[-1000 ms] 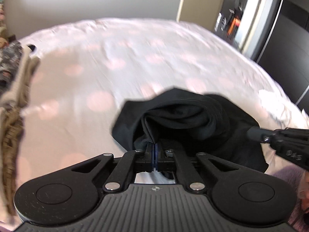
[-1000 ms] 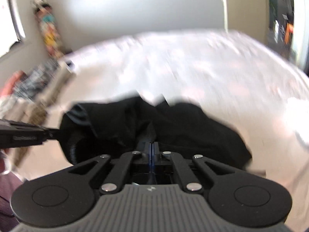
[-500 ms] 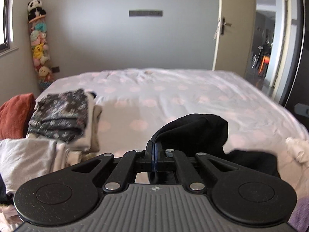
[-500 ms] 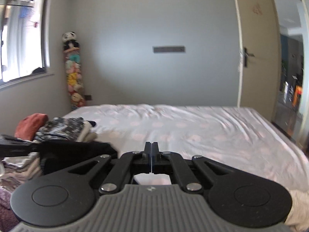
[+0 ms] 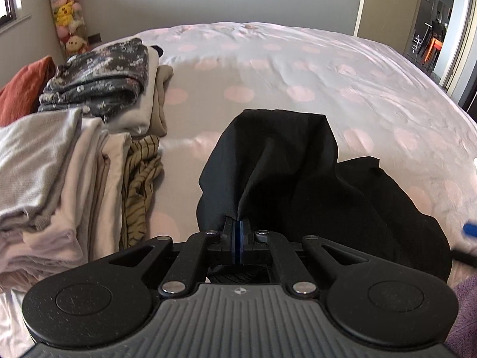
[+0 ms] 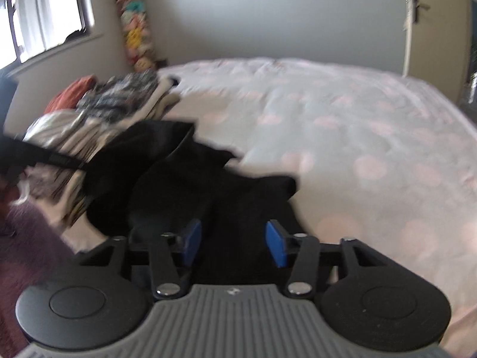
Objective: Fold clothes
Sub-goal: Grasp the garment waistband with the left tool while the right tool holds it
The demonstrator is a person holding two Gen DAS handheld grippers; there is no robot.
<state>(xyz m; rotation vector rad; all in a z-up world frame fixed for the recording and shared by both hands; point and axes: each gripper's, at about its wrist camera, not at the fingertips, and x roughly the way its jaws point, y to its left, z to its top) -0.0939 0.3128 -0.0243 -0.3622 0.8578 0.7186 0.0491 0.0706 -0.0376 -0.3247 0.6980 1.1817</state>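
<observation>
The garment (image 5: 283, 173) was plain black. The bedsheet (image 5: 298, 68) was pale lilac-white with pink dots. In the stack, the top folded piece (image 5: 98, 74) was dark grey with a white floral print, another (image 5: 140, 185) was olive with dark stripes, the rest (image 5: 44, 161) cream and beige. A rust-red cushion (image 5: 23, 89) lay behind.

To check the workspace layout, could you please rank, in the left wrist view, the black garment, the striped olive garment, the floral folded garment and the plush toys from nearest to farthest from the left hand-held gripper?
1. Black garment: clamped in the left hand-held gripper.
2. Striped olive garment: just left.
3. Floral folded garment: farther left, atop the pile.
4. Plush toys: far left corner, by the wall.
</observation>
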